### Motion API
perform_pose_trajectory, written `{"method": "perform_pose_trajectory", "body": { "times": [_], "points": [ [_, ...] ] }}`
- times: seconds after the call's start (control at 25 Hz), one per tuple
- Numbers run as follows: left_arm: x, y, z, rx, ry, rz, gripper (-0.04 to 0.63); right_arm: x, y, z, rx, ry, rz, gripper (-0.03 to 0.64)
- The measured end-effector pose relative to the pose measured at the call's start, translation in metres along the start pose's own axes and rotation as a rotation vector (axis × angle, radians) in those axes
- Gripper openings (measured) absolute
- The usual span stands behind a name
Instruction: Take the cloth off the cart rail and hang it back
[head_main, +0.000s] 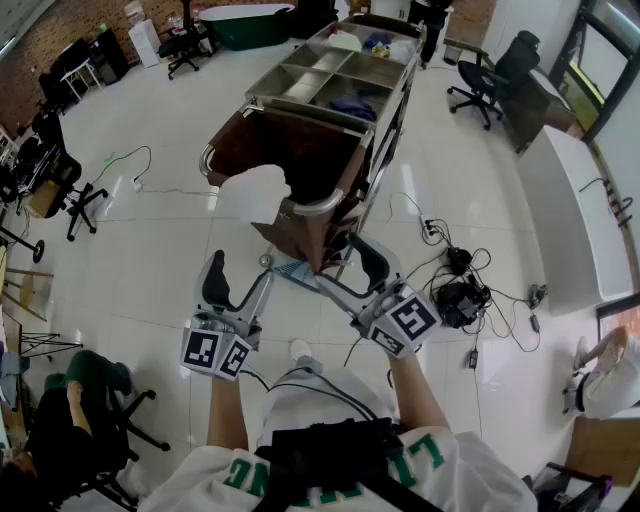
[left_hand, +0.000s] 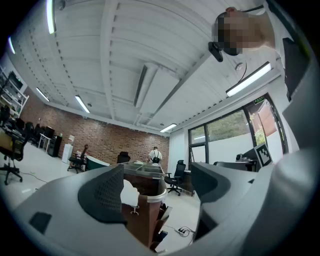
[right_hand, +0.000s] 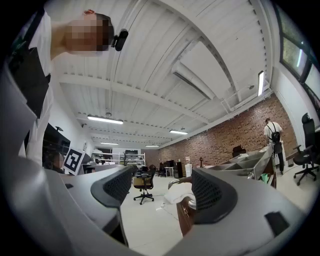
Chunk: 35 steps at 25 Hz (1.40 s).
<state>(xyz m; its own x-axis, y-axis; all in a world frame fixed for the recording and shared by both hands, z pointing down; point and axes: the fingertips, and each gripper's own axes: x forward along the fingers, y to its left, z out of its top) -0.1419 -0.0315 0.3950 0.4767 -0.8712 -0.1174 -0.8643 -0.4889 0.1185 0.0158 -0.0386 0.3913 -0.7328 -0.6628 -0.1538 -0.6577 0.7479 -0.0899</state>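
White cloth (head_main: 252, 192) sits draped over the rail (head_main: 318, 207) at the near end of the cart (head_main: 398, 100), bunched towards the rail's left corner, right against the brown bag (head_main: 290, 150) hanging there. Nobody's touching it.

Both grippers are held up short of the cart, over the white floor (head_main: 150, 260). Left gripper (head_main: 240, 275) is spread wide and empty; in its own view the jaws stand apart, and the cloth (left_hand: 129, 192) peeks out just past the left jaw. Right gripper (head_main: 350, 265) is near the rail's right end, jaws wide with nothing between them; its own view shows the cloth (right_hand: 180, 192) on the rail beyond the gap, beside the right jaw.

Neither gripper is on the cloth or the cart. Cables (head_main: 455, 275) lie tangled on the floor to the right.
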Motion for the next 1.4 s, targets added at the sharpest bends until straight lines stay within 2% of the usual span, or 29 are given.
{"method": "perform_pose_trajectory", "body": {
  "times": [0.08,0.2,0.28,0.48,0.6,0.72,0.88,1.08,1.2,1.24,1.28,1.4],
  "points": [
    [0.011,0.025,0.007,0.019,-0.008,-0.008,0.403,0.029,-0.004,-0.002,-0.009,0.011,0.005,0.383],
    [0.022,0.057,0.017,0.106,0.002,-0.015,0.403,0.068,-0.006,-0.005,-0.019,0.035,0.017,0.383],
    [0.027,0.074,0.025,0.136,0.004,-0.023,0.403,0.089,-0.006,-0.002,-0.017,0.041,0.034,0.383],
    [0.045,0.097,0.035,0.084,-0.017,-0.018,0.403,0.122,-0.02,0.004,-0.037,0.06,0.058,0.383],
    [0.058,0.108,0.033,0.067,-0.024,0.028,0.403,0.143,-0.037,-0.006,-0.025,0.098,0.086,0.383],
    [0.062,0.112,0.03,0.038,-0.03,0.087,0.403,0.161,-0.047,-0.027,0.0,0.203,0.158,0.383],
    [0.065,0.116,0.03,0.049,-0.033,0.144,0.403,0.196,-0.056,-0.063,-0.003,0.393,0.245,0.38],
    [0.059,0.123,0.029,0.047,-0.034,0.213,0.403,0.24,-0.056,-0.135,-0.167,0.691,0.338,0.379],
    [0.055,0.125,0.029,0.047,-0.033,0.242,0.403,0.251,-0.053,-0.164,-0.236,0.854,0.351,0.374],
    [0.053,0.126,0.029,0.048,-0.034,0.249,0.403,0.252,-0.051,-0.169,-0.244,0.89,0.355,0.361],
    [0.052,0.126,0.029,0.05,-0.034,0.256,0.403,0.252,-0.05,-0.173,-0.251,0.915,0.362,0.315],
    [0.05,0.127,0.029,0.053,-0.032,0.265,0.403,0.251,-0.051,-0.174,-0.273,0.922,0.366,0.253]
  ]
}}
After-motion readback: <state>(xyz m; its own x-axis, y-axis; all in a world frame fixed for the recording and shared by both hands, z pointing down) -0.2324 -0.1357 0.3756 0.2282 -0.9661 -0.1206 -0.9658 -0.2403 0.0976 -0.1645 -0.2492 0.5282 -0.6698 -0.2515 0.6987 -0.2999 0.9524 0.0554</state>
